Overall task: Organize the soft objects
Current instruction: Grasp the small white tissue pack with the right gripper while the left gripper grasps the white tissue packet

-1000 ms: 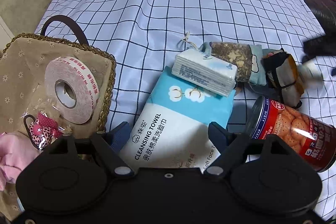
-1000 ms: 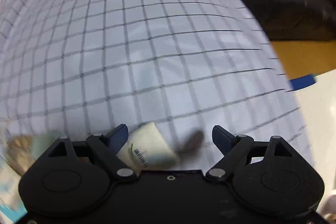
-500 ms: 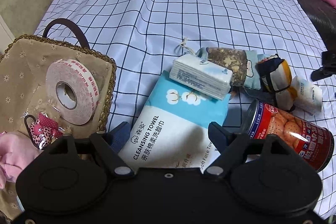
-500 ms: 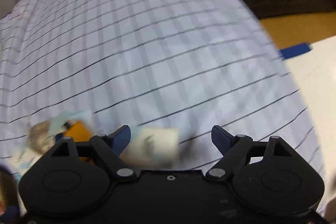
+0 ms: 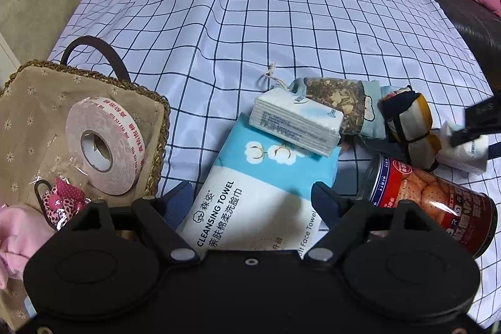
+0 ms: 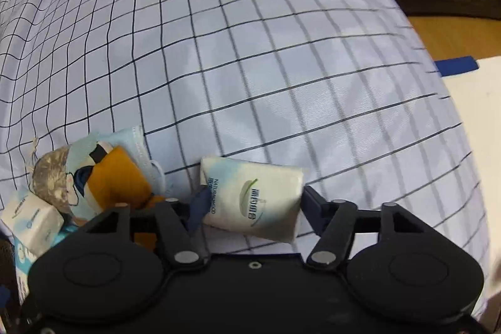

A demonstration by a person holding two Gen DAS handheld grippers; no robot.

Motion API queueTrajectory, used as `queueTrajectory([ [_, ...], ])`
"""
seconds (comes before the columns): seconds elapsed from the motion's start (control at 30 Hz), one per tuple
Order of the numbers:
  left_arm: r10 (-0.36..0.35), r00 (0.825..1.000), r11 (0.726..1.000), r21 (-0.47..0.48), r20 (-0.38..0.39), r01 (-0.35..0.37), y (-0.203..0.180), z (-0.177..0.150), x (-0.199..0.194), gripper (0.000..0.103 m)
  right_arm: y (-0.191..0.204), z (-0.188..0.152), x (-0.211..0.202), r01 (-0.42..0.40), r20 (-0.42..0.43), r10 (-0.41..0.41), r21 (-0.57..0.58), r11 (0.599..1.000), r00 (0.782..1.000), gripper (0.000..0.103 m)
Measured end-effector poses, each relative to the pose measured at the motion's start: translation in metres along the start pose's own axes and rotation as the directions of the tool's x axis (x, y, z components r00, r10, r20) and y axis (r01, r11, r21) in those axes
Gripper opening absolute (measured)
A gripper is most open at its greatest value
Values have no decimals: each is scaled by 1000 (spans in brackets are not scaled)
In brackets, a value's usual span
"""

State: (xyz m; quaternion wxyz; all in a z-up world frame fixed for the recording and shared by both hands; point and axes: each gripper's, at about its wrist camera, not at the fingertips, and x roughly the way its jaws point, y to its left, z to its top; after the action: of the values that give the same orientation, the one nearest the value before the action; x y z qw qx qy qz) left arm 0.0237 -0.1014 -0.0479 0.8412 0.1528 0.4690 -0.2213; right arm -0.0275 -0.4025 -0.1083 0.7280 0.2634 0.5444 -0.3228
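Beyond the cleansing towel pack (image 5: 266,196) the checked cloth (image 5: 281,21) lies bare; a basket (image 5: 158,127) flanks its left, a can (image 5: 438,202) its right.

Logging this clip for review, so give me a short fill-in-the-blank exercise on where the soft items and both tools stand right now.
1. The roll of foam tape lies inside the ____.
2. The right tool is closing around a small white ____ pack.
3. The stack of pocket tissue packs rests on top of the blue ____ pack.
4. The biscuit can lies on its ____ on the checked cloth.

Missing words: basket; tissue; cleansing towel; side
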Motion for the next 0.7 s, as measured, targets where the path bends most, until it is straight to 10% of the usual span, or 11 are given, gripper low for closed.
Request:
queueTrajectory([
  [0.2,2,1000,999,34,21,-3,-9,0,-3,83,-39,-14,-12,19,-27,-18,46,999,999,35],
  [0.4,20,998,997,77,66,-25,-25,15,-6,95,-49,-12,-33,-10,99,2,76,997,995,91],
  [0.7,78,992,975,200,103,-97,-41,35,21,96,-14,-7,-11,15,90,-20,50,999,996,99],
])
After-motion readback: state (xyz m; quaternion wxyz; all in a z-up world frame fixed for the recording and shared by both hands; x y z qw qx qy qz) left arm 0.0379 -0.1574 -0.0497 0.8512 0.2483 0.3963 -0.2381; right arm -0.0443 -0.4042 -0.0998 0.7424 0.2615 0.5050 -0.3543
